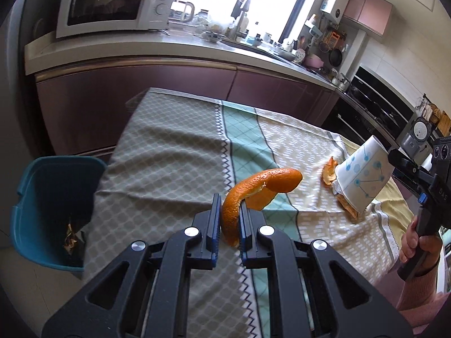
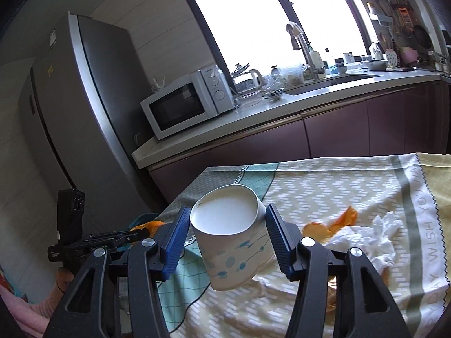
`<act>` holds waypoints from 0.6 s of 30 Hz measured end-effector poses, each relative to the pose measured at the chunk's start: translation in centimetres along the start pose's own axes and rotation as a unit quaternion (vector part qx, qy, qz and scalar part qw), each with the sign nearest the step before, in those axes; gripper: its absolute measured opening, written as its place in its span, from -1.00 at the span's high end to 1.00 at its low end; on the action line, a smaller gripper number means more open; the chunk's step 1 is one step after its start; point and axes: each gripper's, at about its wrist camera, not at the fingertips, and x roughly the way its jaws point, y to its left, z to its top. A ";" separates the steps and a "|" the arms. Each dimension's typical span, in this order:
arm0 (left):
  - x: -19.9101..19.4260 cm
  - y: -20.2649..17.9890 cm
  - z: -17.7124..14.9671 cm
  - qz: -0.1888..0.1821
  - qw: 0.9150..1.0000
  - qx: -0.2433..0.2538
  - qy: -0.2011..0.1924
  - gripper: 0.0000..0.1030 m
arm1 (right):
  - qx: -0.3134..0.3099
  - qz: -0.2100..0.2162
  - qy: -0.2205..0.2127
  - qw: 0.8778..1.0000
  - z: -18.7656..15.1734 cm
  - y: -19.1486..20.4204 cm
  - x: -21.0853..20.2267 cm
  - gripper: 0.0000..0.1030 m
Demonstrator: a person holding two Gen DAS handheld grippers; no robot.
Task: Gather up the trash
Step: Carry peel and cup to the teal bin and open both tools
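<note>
While raised above the patterned tablecloth (image 1: 174, 152), left gripper (image 1: 229, 211) clamped on a curled orange peel (image 1: 253, 194), right gripper (image 2: 227, 235) grasping an upturned paper cup (image 2: 231, 236), more peel scraps (image 2: 329, 225) beside crumpled tissue (image 2: 372, 239), teal bin (image 1: 42, 202) off the table's left edge

One paper cup (image 2: 234, 236), three orange peels (image 1: 259, 191), one bin (image 1: 50, 211), one tissue (image 2: 375, 239)
</note>
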 end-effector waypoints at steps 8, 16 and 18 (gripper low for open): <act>-5.6 7.9 -0.6 0.082 0.995 -0.048 -0.034 0.78 | -0.049 0.085 0.040 0.994 1.1 7.2 7.1 -0.04; -8.2 14.8 -1.6 0.143 0.985 -0.088 -0.038 0.78 | -0.095 0.142 0.065 0.983 1.8 13.6 12.2 -0.04; -8.4 16.0 -1.8 0.152 0.983 -0.095 -0.035 0.78 | -0.099 0.152 0.071 0.981 2.0 14.8 13.3 -0.04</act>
